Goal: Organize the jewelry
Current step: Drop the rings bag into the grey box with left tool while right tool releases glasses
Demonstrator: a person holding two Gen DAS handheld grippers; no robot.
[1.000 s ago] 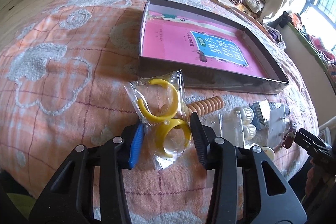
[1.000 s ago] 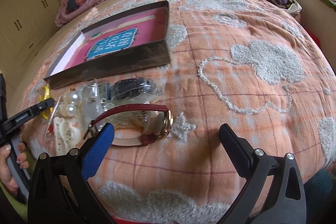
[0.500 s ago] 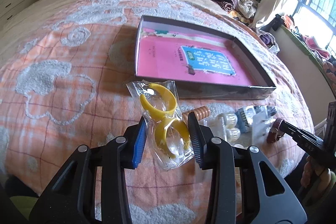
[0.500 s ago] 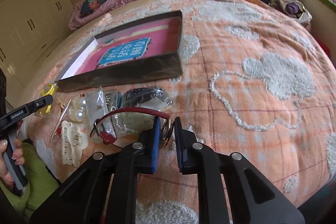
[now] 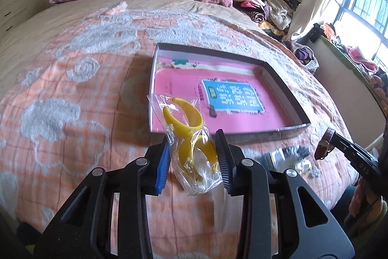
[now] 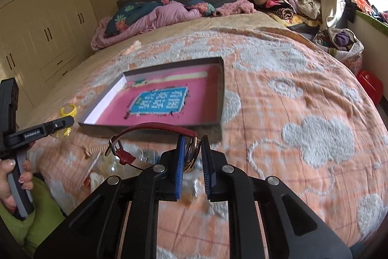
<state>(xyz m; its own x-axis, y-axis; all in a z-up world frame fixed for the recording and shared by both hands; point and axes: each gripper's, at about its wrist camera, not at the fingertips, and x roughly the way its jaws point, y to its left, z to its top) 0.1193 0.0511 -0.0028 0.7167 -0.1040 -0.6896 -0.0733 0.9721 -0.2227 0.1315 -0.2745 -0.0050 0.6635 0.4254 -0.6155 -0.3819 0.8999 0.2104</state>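
A bed [image 5: 72, 94] covered by an orange quilt with fluffy white patterns fills both views. On it lies a shallow grey box [image 5: 288, 98], open at the top, its long axis running left to right, with a pink sheet bearing a blue label inside. Near the box's front wall sits a loose cluster of clear packets [image 5: 288, 159]. The left tool [image 5: 192, 159] pinches a clear plastic bag of yellow hoop earrings [image 5: 186, 123], lifted off the quilt, its long axis upright and its top leaning toward the box. The right tool [image 6: 192, 160] pinches the gold case of a wristwatch [image 6: 157, 129], held above the quilt; its dark red strap arches leftward, the buckle end hanging down.
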